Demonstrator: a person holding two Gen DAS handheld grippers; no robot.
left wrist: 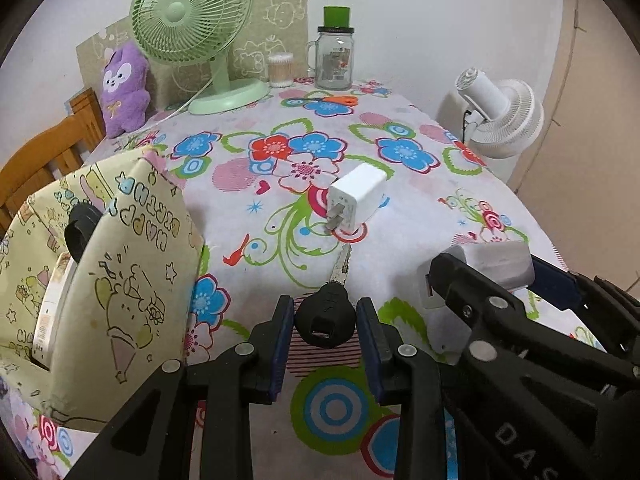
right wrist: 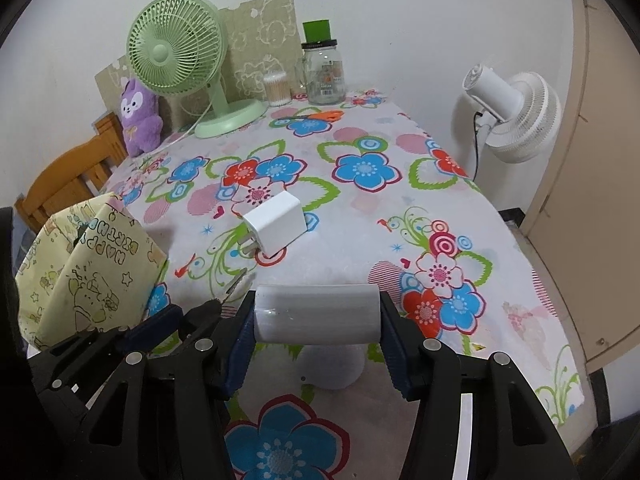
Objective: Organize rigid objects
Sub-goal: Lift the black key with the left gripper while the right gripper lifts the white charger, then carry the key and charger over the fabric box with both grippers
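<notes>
Fingers of your left gripper (left wrist: 320, 328) flank the black key (left wrist: 326, 318), jaws apart; close squarely on its head. Your right gripper (right wrist: 318, 316) clamps a grey block (right wrist: 318, 314). Beyond, the white charger (left wrist: 354, 200) waits beside the paper box (left wrist: 120, 260).

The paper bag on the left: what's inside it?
Through the bag's open side, the left wrist view shows a black ring-shaped piece near the top and a white, tape-like roll below. Anything deeper is hidden by the bag wall.
</notes>
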